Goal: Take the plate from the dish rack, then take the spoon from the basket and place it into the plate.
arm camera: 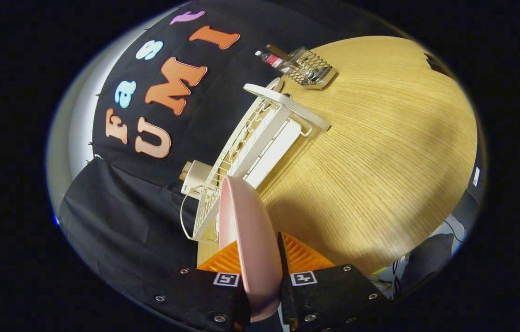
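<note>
The gripper [262,258] has its 2 fingers pressed on either face of the pink plate [248,230], which stands on edge between them with its rim reaching ahead toward the near end of the white dish rack [260,138] and looks clear of the slots (contact with the rack wire is hard to rule out). The spoon [279,51] waits in the wire basket [308,69] at the far end of the wooden table [379,161], beyond the rack. The risk I see is the smooth plate pivoting or slipping in so narrow a pinch, or its rim catching the rack while it swings down to the table.
</note>
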`<state>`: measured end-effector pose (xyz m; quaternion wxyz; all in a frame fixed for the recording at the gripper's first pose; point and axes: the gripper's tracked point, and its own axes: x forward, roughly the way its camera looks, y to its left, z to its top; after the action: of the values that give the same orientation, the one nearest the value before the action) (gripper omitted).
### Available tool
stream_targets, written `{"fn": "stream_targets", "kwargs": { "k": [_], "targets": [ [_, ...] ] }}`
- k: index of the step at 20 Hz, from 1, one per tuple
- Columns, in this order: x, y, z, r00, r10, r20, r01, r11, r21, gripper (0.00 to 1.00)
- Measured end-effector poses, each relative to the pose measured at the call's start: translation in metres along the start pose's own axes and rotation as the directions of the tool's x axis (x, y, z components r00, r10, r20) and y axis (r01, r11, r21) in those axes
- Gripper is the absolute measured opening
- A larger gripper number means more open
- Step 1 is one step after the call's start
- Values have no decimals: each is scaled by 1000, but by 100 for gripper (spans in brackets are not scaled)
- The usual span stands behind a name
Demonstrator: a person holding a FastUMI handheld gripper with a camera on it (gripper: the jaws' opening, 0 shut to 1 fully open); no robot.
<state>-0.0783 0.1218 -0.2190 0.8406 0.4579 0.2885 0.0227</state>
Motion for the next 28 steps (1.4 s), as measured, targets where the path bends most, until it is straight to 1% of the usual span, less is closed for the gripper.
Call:
{"fn": "stream_targets", "kwargs": {
  "k": [7,12,14,15,16,17,18,19,20,21,23,26,28],
  "targets": [
    [14,-8,-1,999,-41,-29,43,997,65,28],
    [16,-6,7,998,-64,-12,64,997,53,33],
    [12,-9,15,997,-80,8,80,996,32,39],
    [11,-11,18,996,-88,19,87,996,21,49],
    [9,-14,22,995,-95,29,95,995,16,52],
    [6,-16,24,994,-103,38,103,995,9,60],
    [3,-17,28,993,-107,50,107,994,-1,65],
    [-1,-18,32,992,-113,62,115,993,-17,73],
    [-5,-21,38,989,-125,79,128,991,-39,77],
    [-8,-23,44,985,-138,100,144,987,-64,87],
    [-16,-26,61,974,-165,158,186,975,-124,97],
    [-35,-28,87,950,-190,247,247,942,-226,98],
    [-45,-26,101,937,-189,295,276,916,-289,98]
  ]
}}
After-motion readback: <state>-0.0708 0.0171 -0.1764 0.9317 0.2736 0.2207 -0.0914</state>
